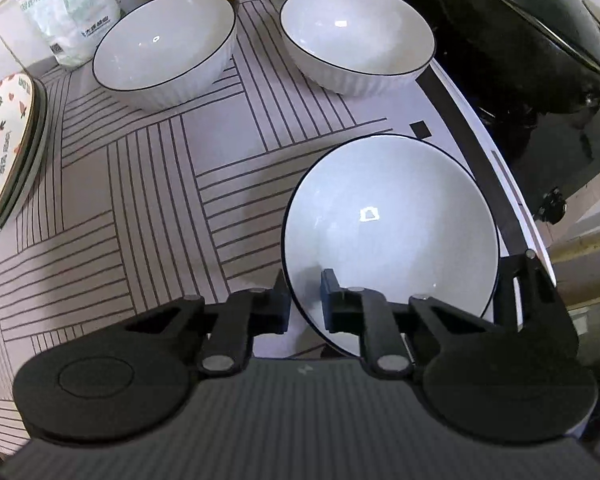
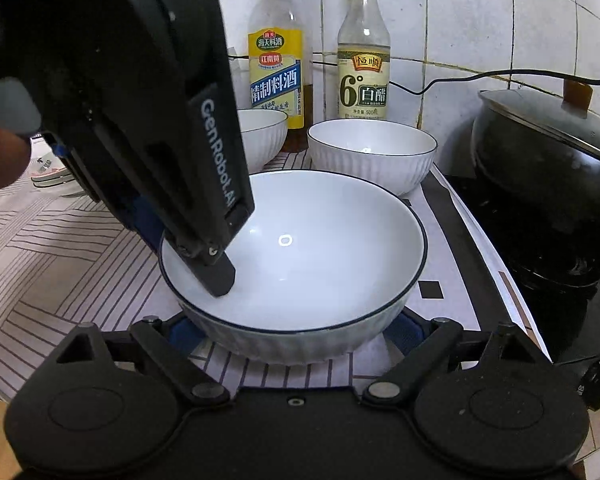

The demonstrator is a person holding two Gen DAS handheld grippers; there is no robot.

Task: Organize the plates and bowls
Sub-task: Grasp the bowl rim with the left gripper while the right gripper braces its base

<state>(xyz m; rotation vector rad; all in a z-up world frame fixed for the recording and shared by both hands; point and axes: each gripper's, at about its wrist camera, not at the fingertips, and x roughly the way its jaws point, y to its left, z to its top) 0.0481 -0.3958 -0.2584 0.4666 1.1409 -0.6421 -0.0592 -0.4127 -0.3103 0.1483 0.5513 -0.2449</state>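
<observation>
Right now the near bowl [image 2: 300,264] sits at the right edge of the striped mat [image 1: 140,200] that covers the counter, just beside the stove. My left gripper [image 1: 305,300] comes down steeply on its left rim and is pinching that rim: one finger [image 2: 218,276] lies inside against the white wall, the other outside. My right gripper [image 2: 296,330] is spread wide, its blue pads on either side of the bowl's ribbed base at the near side; whether they touch the bowl I cannot tell.

Two more white bowls with dark rims stand toward the back edge of the mat, the back left bowl [image 1: 164,48] and the back right bowl [image 1: 358,36], apart from each other and from the one I hold. Behind them, against the tiled wall [image 2: 480,20], stand a cooking wine bottle [image 2: 278,56] and a white vinegar bottle [image 2: 364,52]. A white packet [image 1: 72,12] leans at the back left corner. At the left edge lies a stack of plates [image 1: 8,140], the top one printed with hearts and carrots. To the right, off the mat, a black wok with a glass lid [image 2: 540,148] sits on the stove [image 2: 540,248].
</observation>
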